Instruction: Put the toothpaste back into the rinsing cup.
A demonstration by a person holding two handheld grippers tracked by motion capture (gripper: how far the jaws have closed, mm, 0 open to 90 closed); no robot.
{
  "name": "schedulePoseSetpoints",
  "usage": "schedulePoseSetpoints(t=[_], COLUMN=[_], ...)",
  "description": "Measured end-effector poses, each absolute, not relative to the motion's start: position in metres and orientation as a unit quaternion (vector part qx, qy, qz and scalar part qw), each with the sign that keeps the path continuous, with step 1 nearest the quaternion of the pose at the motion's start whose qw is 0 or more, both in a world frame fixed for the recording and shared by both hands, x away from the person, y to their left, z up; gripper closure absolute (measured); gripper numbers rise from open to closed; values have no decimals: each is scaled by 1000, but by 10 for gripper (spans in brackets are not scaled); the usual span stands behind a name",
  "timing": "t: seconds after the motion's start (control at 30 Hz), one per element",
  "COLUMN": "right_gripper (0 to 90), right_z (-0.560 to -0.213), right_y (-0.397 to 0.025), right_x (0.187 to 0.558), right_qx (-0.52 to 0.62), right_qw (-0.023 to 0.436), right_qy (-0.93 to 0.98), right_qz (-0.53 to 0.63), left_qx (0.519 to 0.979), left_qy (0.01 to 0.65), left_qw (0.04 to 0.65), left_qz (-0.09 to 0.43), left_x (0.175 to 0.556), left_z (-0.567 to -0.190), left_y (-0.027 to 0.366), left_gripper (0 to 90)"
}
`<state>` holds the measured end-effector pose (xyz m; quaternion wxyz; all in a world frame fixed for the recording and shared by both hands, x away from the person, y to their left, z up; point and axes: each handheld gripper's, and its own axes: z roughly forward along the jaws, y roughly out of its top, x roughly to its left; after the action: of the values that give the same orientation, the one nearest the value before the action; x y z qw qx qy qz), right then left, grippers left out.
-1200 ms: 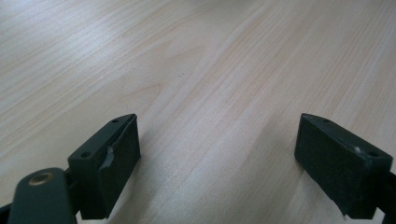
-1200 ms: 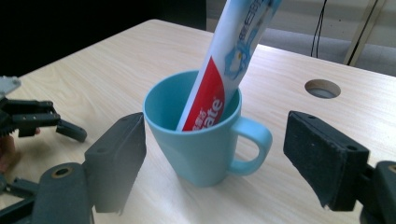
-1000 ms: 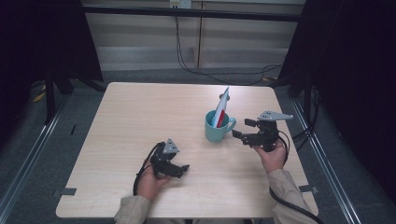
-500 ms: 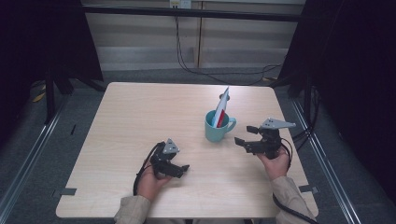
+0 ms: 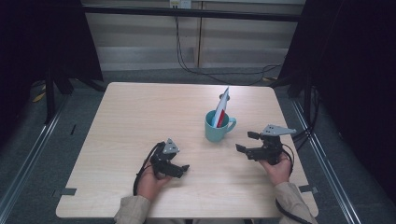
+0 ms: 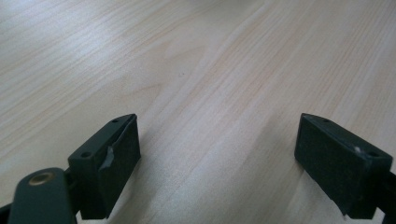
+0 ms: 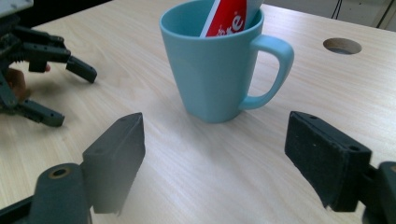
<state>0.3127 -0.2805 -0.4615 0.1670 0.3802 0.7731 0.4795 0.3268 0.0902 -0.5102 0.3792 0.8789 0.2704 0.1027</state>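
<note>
Nearby, two empty grippers; beyond them, a mug with a tube in it.

Left gripper (image 5: 180,169) rests low on the table (image 5: 140,116), jaws spread wide, holding nothing. Right gripper (image 5: 247,142) gapes too, aimed at the teal mug (image 5: 216,129) just beyond. A careless push could tip the mug, since the toothpaste tube (image 5: 221,105) leans tall above its rim.

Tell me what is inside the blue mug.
A red and white tube stands tilted in the blue mug, its top sticking out above the rim. Its lower end and the mug's bottom are hidden by the wall.
</note>
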Motion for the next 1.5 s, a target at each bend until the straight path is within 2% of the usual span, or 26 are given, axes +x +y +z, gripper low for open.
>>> schedulePoseSetpoints(t=[0.8, 1.5], right_gripper=[200, 205], right_z=[-494, -506], right_y=[-293, -292], right_x=[294, 287], right_qx=[380, 378], right_qw=[162, 163], right_qy=[803, 821], right_qz=[430, 397], left_qx=[879, 879], left_qy=[270, 270], left_qw=[379, 379], left_qz=[103, 104], left_x=[327, 327], left_z=[-510, -510], left_y=[90, 90], left_gripper=[138, 138])
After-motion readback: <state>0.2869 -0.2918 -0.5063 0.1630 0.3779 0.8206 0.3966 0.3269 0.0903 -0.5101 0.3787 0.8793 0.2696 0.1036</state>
